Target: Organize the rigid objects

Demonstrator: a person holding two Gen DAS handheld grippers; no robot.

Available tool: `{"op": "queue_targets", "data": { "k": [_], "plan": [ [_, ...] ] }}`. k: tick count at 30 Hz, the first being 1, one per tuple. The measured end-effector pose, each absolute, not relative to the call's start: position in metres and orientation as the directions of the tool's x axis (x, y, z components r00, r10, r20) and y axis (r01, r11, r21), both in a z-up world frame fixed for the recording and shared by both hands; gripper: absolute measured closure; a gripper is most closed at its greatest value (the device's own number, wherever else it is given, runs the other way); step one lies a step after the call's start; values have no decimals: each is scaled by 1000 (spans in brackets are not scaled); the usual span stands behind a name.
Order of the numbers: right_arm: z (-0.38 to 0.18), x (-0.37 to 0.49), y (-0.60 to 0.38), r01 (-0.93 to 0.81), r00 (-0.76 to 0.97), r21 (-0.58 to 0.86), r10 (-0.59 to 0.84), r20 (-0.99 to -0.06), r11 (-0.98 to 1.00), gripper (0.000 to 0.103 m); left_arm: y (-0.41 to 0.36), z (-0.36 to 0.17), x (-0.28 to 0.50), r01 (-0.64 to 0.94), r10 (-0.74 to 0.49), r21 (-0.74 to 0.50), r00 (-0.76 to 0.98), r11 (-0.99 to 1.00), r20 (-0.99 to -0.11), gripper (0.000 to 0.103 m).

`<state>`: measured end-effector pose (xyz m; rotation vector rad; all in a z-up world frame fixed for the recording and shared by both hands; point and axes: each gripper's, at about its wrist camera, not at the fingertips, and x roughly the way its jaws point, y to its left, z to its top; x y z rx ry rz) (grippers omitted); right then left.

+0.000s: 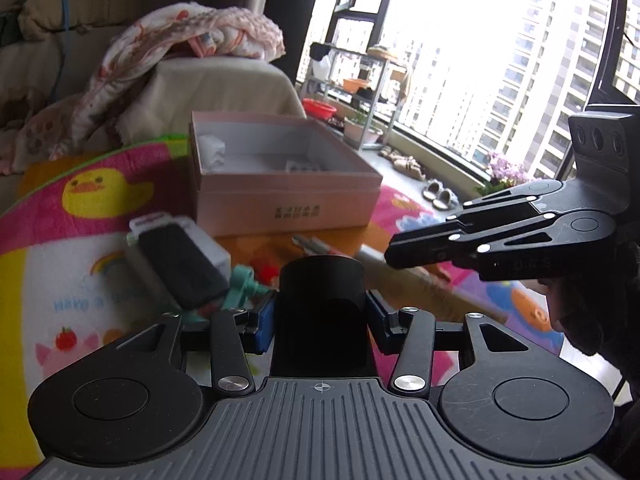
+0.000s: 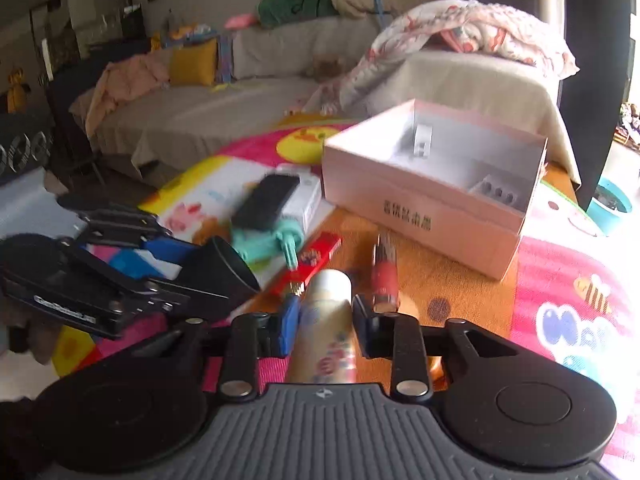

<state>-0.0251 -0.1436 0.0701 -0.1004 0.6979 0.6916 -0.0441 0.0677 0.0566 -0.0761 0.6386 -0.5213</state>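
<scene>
Not much legible here: the play mat (image 1: 60, 280) has blue lettering at about 9 o'clock in the left wrist view that reads "Have a", with the rest blurred. The pink box (image 1: 288, 200) has a row of dark characters on its front wall, too smeared to read.

Pale pink box (image 2: 420, 184), black cylinder (image 1: 322, 292)

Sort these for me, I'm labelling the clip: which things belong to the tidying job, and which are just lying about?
Job: pink box; black cup in left tool; cream bottle in right tool; red flat box; teal toy.
Lying about: sofa; patterned blanket; yellow cushion; slippers.
</scene>
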Motion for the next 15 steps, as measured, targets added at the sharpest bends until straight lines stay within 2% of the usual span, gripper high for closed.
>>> {"op": "queue_targets", "data": {
  "k": [1, 5, 9, 11, 13, 15],
  "plan": [
    [81, -19, -147, -609, 568, 151, 562, -601, 778, 100, 68, 66, -37, 444, -489, -221, 696, 869, -525, 51],
    [114, 9, -159, -559, 642, 180, 560, -523, 809, 100, 70, 95, -12, 424, -468, -201, 764, 883, -444, 51],
    [111, 15, -157, -573, 602, 194, 569, -560, 796, 96, 74, 99, -8, 416, -467, -213, 773, 884, -429, 51],
    [96, 10, -151, -593, 559, 183, 564, -608, 784, 87, 76, 89, -10, 402, -464, -232, 764, 886, -449, 51],
    [79, 4, -147, -601, 511, 201, 565, -648, 773, 63, 80, 75, -12, 384, -462, -258, 744, 887, -483, 51],
    [60, -1, -142, -609, 452, 241, 580, -678, 756, 55, 83, 62, -17, 368, -456, -269, 725, 890, -517, 51]
  ]
}}
